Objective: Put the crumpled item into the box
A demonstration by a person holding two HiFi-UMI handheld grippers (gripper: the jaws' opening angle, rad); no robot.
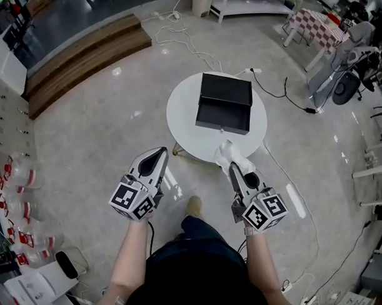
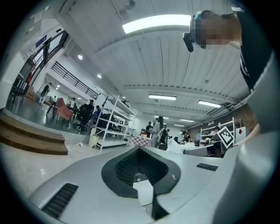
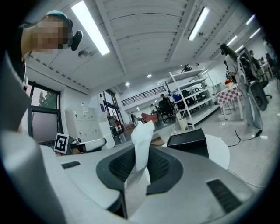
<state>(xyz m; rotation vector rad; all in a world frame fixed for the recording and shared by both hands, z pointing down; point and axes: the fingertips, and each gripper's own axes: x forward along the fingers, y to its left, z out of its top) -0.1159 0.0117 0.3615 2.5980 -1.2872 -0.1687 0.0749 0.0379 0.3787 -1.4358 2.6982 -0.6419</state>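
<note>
Lower left of head view: grey-and-black left gripper point(image 1: 160, 153) clenched, seemingly on nothing. Centre: round white table point(image 1: 182, 118) bearing open black rectangular box point(image 1: 225, 102). Just below, at the table's lower edge: crumpled white paper wad point(image 1: 232, 155), pinched by right gripper point(image 1: 233, 168).

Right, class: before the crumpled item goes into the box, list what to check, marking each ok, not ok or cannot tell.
1. Right tool clamped on the crumpled item: ok.
2. Box open towards the person: ok.
3. Box resting on the round table: ok.
4. Item above the box opening: not ok, it hangs at the table's near edge.
5. Left tool empty and off to the side: ok.
</note>
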